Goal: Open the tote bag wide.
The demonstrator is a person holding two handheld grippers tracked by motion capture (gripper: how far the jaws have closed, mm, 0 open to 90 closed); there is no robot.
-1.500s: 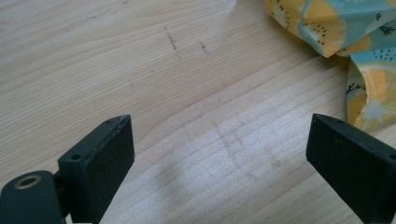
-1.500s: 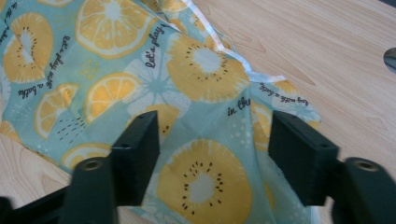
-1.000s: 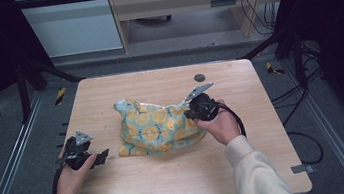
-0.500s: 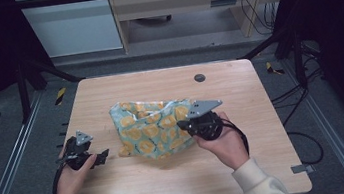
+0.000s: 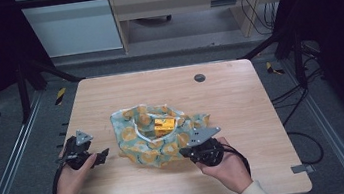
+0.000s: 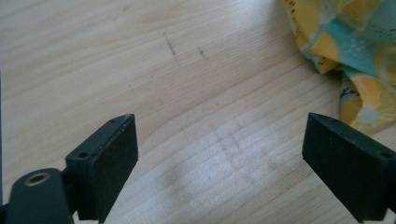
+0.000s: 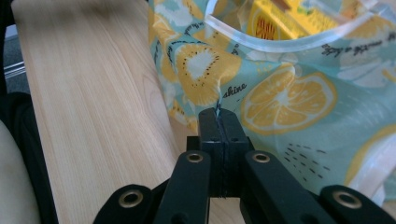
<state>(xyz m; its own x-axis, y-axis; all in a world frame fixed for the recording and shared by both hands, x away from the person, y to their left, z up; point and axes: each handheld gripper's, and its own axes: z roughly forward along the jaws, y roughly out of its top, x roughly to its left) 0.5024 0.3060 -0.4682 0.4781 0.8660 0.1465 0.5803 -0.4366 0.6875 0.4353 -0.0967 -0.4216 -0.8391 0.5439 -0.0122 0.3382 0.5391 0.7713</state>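
Note:
A teal cloth bag with a lemon print point(image 5: 153, 140) lies in the middle of the wooden table point(image 5: 241, 103), its mouth open upward. A yellow box point(image 5: 164, 125) sits inside it. My right gripper point(image 5: 187, 151) is shut on the bag's near edge; in the right gripper view the jaws pinch the printed fabric point(image 7: 261, 93) at my right gripper point(image 7: 218, 114), and the yellow box point(image 7: 299, 14) shows past the bag's white rim. My left gripper point(image 5: 103, 154) rests open on the table just left of the bag. Between its spread jaws point(image 6: 219, 140) is bare wood, the bag's corner point(image 6: 355, 56) lying at the upper right.
A small dark round grommet point(image 5: 200, 77) is set in the table near its far edge. A metal frame and rails surround the table, and cables lie on the floor to the right.
My right gripper has pulled the bag's edge toward the near side of the table, opening the bag and uncovering the yellow box. The left gripper has stayed in place.

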